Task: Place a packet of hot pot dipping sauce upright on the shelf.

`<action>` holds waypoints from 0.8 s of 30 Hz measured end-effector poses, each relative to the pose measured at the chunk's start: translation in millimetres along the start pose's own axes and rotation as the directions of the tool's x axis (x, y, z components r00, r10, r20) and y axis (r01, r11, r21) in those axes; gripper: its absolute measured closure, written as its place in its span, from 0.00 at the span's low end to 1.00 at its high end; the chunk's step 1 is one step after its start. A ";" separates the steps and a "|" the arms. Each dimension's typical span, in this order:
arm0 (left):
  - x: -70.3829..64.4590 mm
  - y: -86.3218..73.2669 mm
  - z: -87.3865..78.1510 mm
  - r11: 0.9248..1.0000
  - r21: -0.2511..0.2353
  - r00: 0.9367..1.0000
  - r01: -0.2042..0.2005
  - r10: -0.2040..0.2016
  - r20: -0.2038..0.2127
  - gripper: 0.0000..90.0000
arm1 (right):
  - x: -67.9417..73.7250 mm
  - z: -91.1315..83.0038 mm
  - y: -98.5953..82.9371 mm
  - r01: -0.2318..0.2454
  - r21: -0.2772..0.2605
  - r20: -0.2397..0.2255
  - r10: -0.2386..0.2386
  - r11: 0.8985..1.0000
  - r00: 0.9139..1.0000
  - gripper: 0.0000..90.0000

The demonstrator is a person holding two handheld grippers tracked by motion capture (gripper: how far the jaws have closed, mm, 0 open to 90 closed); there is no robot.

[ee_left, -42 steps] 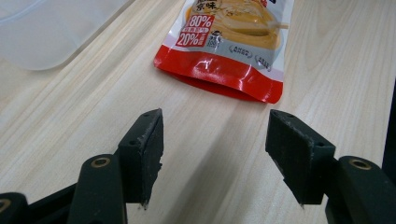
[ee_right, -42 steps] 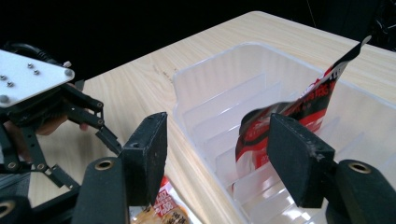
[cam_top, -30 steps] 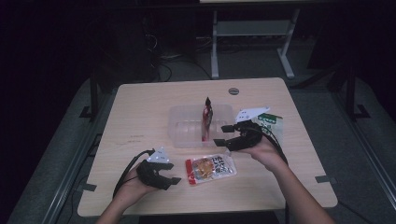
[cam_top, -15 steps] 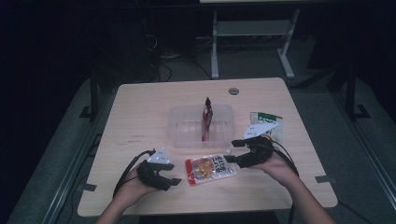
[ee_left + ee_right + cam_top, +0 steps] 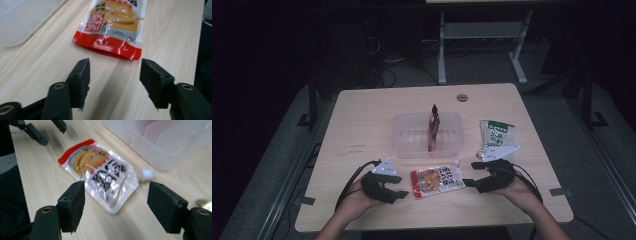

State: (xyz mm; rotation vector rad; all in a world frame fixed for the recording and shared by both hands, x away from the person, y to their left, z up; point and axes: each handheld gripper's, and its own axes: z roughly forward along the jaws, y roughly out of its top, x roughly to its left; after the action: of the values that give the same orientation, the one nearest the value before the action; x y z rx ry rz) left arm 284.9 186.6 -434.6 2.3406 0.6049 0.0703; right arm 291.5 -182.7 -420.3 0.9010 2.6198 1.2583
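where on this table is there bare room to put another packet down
The far-left stretch of the table, left of the clear container, is bare, as is the far strip behind it up to the round grommet. The near middle is crowded: the spouted pouch lies between the left claw and right claw, with a green packet on the right.

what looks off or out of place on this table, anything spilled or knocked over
Nothing spilled or visibly damaged. The one oddity is the red packet standing on edge inside the clear container rather than lying flat. The spouted pouch lies flat and intact between the open left gripper and right gripper; the green packet lies flat.
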 end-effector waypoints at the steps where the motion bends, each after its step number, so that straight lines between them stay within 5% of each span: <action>1: -0.5 1.2 -0.3 1.000 0.004 1.000 0.001 -0.001 0.006 0.51 | 0.6 -0.8 -3.7 -0.005 0.000 0.001 0.005 1.000 1.000 0.33; 10: -2.1 25.4 -2.2 0.999 -0.047 0.998 -0.021 0.024 0.051 0.99 | 3.2 -6.5 -29.3 -0.041 0.040 0.010 0.040 0.998 0.999 0.31; 24: 8.1 76.3 53.5 0.997 -0.017 0.997 -0.073 0.073 0.014 1.00 | 2.3 -3.3 -27.7 -0.031 0.044 0.020 0.031 0.999 0.999 0.31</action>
State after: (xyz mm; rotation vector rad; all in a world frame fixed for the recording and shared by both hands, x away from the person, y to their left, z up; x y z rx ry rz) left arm 334.4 107.7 -425.8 2.3447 0.5095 0.0913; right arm 275.6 -197.0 -438.2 0.9596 2.6385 1.1971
